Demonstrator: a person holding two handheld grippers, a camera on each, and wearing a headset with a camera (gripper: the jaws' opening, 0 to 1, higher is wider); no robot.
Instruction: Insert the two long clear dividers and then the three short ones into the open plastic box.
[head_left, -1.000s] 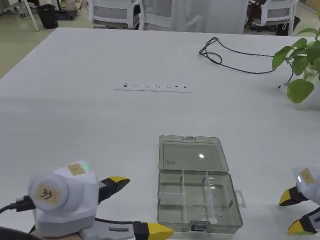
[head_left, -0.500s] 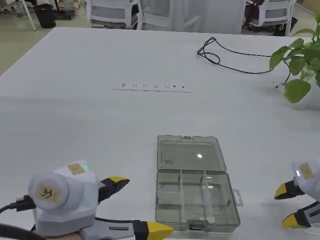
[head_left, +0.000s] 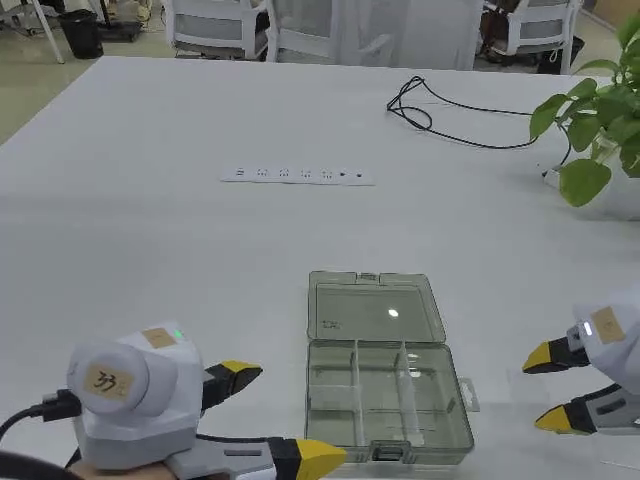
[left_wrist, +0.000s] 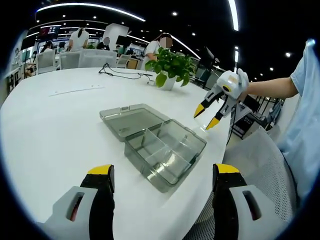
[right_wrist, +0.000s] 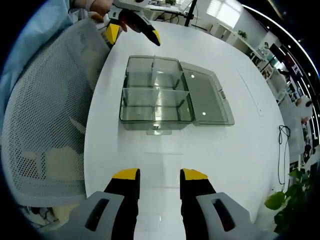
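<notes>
On your white table (head_left: 150, 250): one clear plastic box (head_left: 340, 445), lid (head_left: 375, 308) lying open behind it, dividers (head_left: 355, 395) standing inside. Your left gripper (head_left: 283, 415) sat left of it and your right gripper (head_left: 545, 390) right, each with jaws apart. Beyond: power strip (head_left: 298, 176), black cable (head_left: 440, 105), potted plant (head_left: 590, 130).

**Cut off, faint, or too small to read**

In the head view, the bottom edge cuts the left tool (head_left: 283, 412) through its white body. The right edge cuts the right tool (head_left: 541, 392) just behind its yellow tips, and also the green leafy plant (head_left: 590, 120). Inside the smoky clear plastic box (head_left: 386, 400) the clear dividers (head_left: 355, 390) are faint, and the short ones cannot be counted. Marks on the flat white strip (head_left: 298, 176) and print on the lid (head_left: 375, 310) are too small to read.
</notes>
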